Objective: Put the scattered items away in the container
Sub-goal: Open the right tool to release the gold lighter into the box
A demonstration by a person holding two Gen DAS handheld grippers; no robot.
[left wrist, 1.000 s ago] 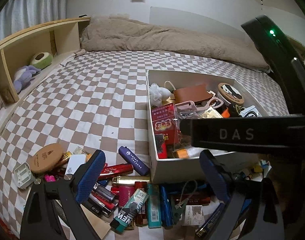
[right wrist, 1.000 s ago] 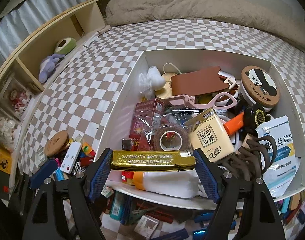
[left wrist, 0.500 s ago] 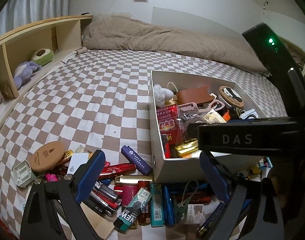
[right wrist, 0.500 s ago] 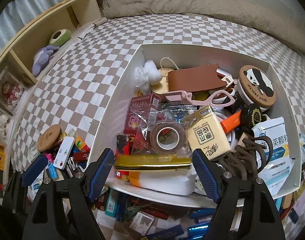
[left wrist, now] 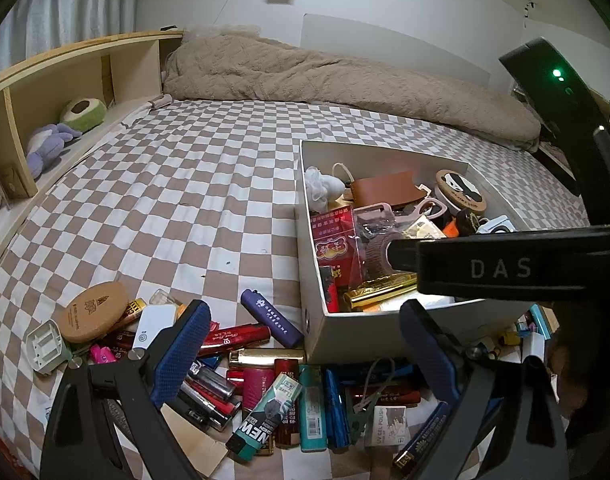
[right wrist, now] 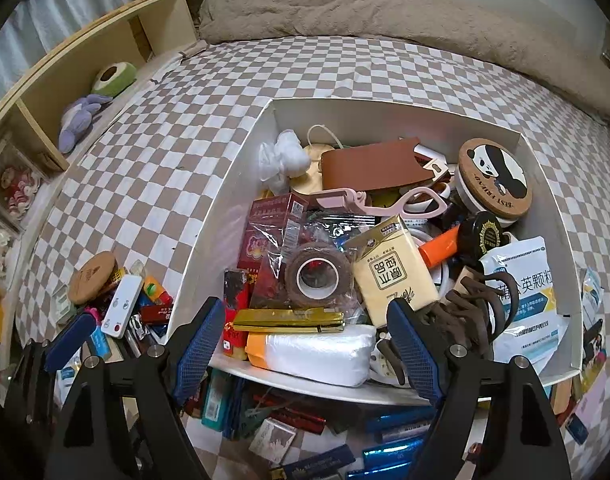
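A white box (right wrist: pixel 545 184) on the checkered bed holds several items, and its near wall (left wrist: pixel 311 280) shows in the left wrist view. A gold lighter (right wrist: pixel 289 319) lies flat near the box's front edge on a white packet (right wrist: pixel 313 354). My right gripper (right wrist: pixel 305 348) hangs over it, jaws opening; the blue pads stand clear of both ends. Its black body (left wrist: pixel 497 268) crosses the box in the left wrist view, above the gold lighter (left wrist: pixel 379 290). My left gripper (left wrist: pixel 303 354) is open with nothing held, above a heap of lighters (left wrist: pixel 261 384).
More loose items lie left of the box: a cork disc (left wrist: pixel 93 312), a white remote (left wrist: pixel 155 326), a purple lighter (left wrist: pixel 271 318). A wooden shelf (left wrist: pixel 65 68) with plush toys runs along the left. A beige blanket (left wrist: pixel 345 72) lies at the far end.
The gold lighter went down from between the right pads onto the packet in the box, and the pads have drawn away from its ends. The left gripper has kept still.
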